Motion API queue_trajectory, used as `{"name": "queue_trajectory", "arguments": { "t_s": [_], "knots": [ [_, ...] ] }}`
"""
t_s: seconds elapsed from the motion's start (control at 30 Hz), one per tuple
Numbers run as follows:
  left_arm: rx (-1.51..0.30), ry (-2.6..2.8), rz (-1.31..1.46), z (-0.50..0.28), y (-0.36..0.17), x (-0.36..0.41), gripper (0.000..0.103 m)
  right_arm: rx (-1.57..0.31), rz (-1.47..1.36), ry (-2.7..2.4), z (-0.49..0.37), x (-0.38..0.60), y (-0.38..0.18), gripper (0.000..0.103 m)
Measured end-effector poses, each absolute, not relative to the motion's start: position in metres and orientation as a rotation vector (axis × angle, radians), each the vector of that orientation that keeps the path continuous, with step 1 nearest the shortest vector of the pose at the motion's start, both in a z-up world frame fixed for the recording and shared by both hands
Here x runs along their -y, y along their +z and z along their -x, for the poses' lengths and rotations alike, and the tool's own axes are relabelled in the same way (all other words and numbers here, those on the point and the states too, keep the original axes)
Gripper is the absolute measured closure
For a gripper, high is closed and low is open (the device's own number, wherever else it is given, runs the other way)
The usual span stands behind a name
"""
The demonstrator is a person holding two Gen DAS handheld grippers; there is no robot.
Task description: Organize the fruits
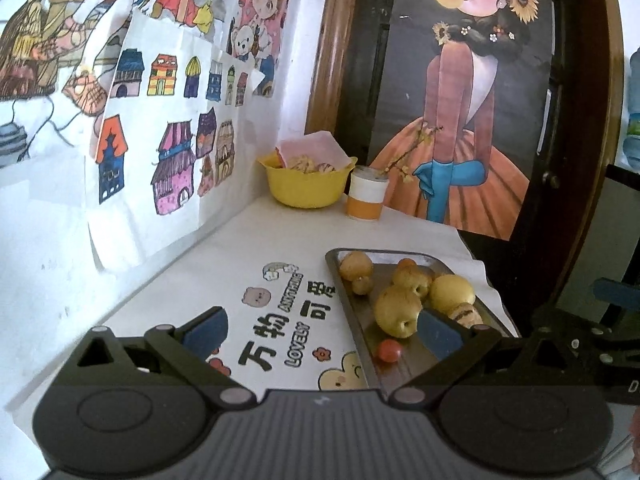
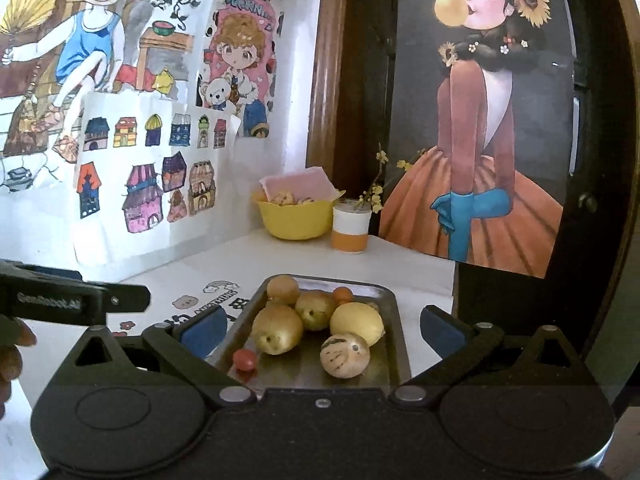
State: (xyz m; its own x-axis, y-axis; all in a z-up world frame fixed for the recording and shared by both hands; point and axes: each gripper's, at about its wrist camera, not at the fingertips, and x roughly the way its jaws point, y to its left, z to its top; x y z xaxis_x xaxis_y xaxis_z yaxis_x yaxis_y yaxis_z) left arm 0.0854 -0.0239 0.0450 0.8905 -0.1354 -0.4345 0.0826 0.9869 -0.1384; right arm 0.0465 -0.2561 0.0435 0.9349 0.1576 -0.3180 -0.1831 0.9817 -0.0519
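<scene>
Hovering just short of the near end of the metal tray (image 2: 394, 320), the right gripper (image 2: 320, 330) has its jaws spread wide with nothing between them. The left gripper (image 1: 320, 334) is likewise released and empty, over the printed tablecloth (image 1: 256, 248) at the tray's left long edge, its right pad overlapping that edge in view.

All the fruit lies in the tray. Two yellow-green pears (image 2: 279, 329) sit mid-tray and a yellow lemon-like fruit (image 2: 357, 323) lies beside them towards the right rim. A tan fruit with dark streaks (image 2: 345, 355) lies nearest the right gripper, and a small red fruit (image 2: 244, 359) is at the near left corner. Smaller brownish and orange fruits are crowded at the far end.

No fruit is grasped, so this looks like the approach before a first pick. The streaked fruit seems the easiest target: it is closest and open on its near side. The jaws would need to drop over it and close gently, since round fruit rolls.

Room is tight inside the tray, whose raised rim limits low side entries. The pears and lemon-like fruit touch or nearly touch. The cloth left of the tray is open. At the table's far corner stand a yellow bowl (image 2: 295, 216) and an orange-and-white cup (image 2: 351, 227), well apart from the tray.
</scene>
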Motion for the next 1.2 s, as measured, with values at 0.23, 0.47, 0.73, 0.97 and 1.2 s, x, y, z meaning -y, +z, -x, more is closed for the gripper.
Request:
{"name": "queue_trajectory", "arguments": {
  "t_s": [0.23, 0.47, 0.73, 0.97, 1.2],
  "knots": [
    [-0.475, -0.082, 0.121, -0.067, 0.038, 0.021, 0.000, -0.307, 0.023, 0.152, -0.028, 0.255, 0.032, 0.001],
    [-0.466, -0.066, 0.114, -0.050, 0.030, 0.018, 0.000, -0.315, -0.015, 0.128, -0.016, 0.257, 0.015, 0.001],
    [-0.457, -0.034, 0.104, -0.034, 0.012, 0.012, 0.000, -0.333, -0.026, 0.136, -0.006, 0.251, 0.000, 0.001],
    [-0.456, -0.019, 0.125, -0.024, 0.001, 0.005, 0.000, -0.318, -0.055, 0.129, 0.002, 0.253, -0.009, 0.001],
    [-0.465, -0.014, 0.110, -0.015, -0.007, 0.004, 0.000, -0.323, -0.046, 0.127, 0.011, 0.252, -0.020, 0.001]
  ]
}}
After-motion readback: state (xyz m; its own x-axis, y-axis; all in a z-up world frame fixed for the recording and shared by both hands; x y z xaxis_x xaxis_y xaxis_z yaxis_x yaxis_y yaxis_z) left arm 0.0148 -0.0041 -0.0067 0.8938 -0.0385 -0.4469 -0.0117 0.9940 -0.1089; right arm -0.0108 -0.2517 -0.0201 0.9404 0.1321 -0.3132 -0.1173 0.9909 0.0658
